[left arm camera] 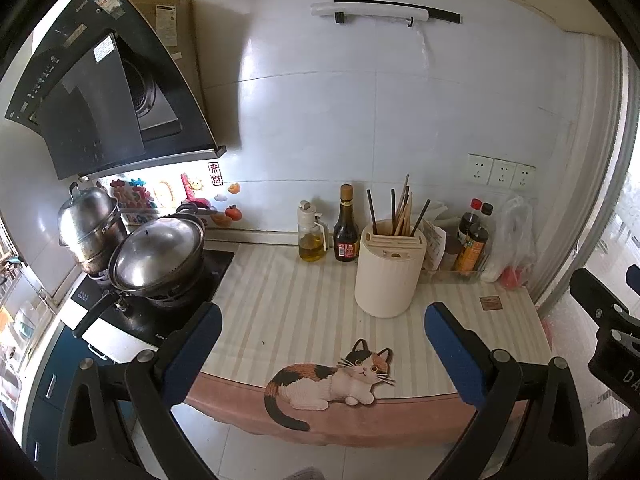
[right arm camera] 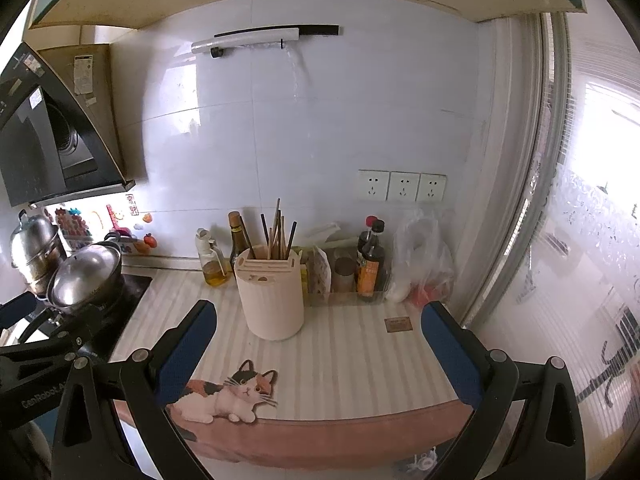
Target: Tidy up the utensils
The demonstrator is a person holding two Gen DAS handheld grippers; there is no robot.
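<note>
I hold my left tool (left arm camera: 322, 354) and right tool (right arm camera: 318, 354) wide open and empty above the near surface (left arm camera: 304, 300); chopsticks (left arm camera: 400, 212) stand in the cream holder (left arm camera: 386, 276) beyond.

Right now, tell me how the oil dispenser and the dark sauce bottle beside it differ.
The oil dispenser is clear with yellow oil low inside; the dark sauce bottle is nearly black. The dispenser is shorter, with a white pour top; the sauce bottle is taller, with a narrow neck and red label. Both stand upright against the wall, left of the utensil holder.
</note>
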